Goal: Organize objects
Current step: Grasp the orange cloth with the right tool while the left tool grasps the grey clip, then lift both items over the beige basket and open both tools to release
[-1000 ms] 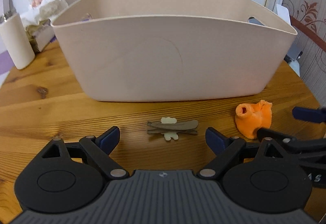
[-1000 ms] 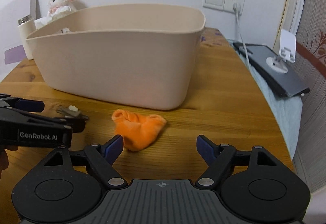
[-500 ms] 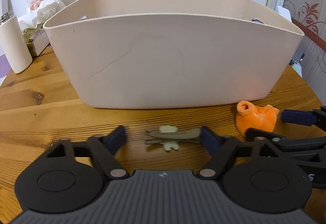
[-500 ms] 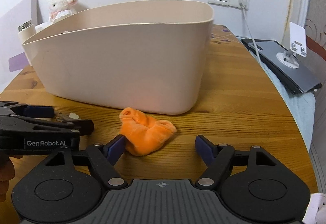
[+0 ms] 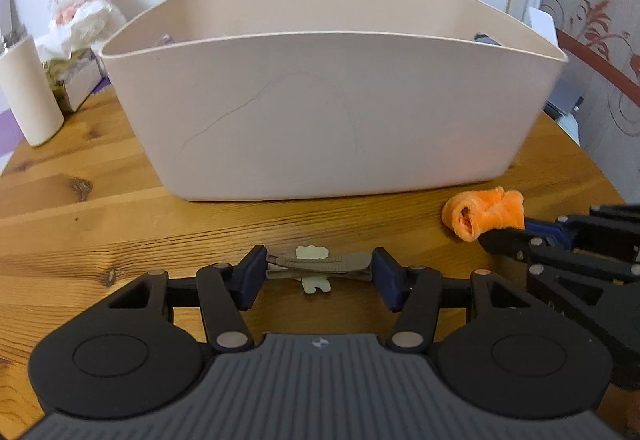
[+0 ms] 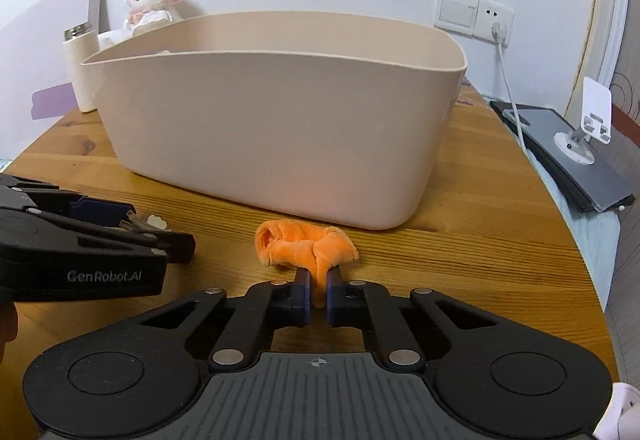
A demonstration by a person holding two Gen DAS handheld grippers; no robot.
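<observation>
on the wooden table [image 5: 100, 224], the beige bin [image 5: 332, 112] stands at 12 o'clock. your left gripper [image 5: 318, 270] pinches the hair clip [image 5: 320, 263] endwise; your right gripper [image 6: 316, 294] squeezes the orange cloth [image 6: 304, 246]. lift both straight up, clearing the rim.
</observation>
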